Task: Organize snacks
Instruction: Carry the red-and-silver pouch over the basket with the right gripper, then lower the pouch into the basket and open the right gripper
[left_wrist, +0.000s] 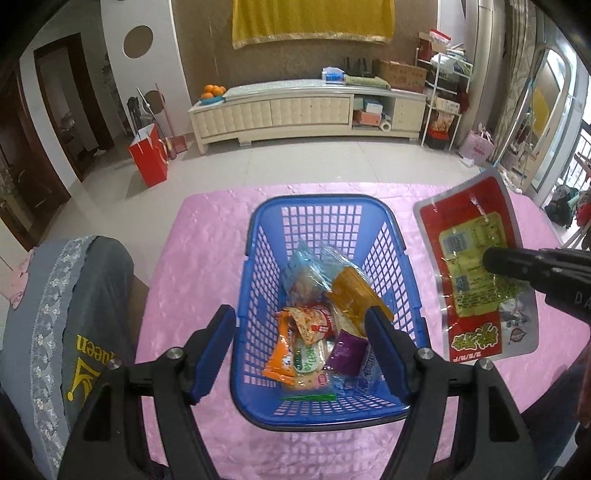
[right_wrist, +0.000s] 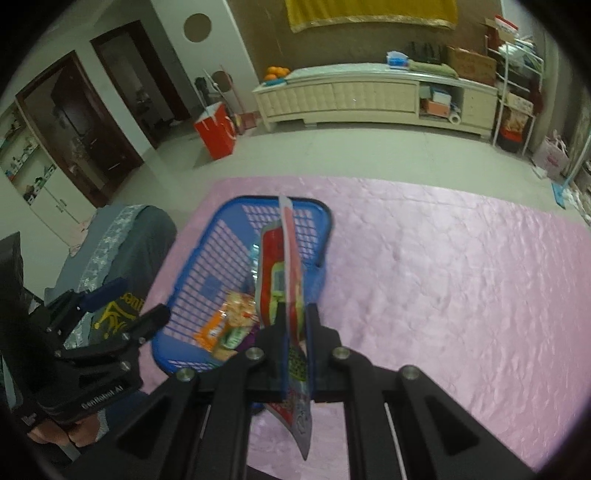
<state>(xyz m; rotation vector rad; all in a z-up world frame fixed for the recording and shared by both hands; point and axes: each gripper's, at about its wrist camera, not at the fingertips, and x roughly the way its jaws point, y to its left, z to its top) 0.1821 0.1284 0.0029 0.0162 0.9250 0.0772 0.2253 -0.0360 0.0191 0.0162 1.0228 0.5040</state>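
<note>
Right gripper (right_wrist: 297, 332) clamping red packet (left_wrist: 476, 269), beside basket (left_wrist: 332, 203)

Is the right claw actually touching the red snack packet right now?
Touching. The right wrist view shows the right claw shut on the red snack packet, both fingers pressed flat against its sides above the blue basket.

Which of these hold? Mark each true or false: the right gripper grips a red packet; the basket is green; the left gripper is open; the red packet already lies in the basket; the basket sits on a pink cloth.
1. The right gripper grips a red packet. True.
2. The basket is green. False: it is blue.
3. The left gripper is open. True, and it holds nothing.
4. The red packet already lies in the basket. False: it is held in the air to the basket's right.
5. The basket sits on a pink cloth. True.
</note>
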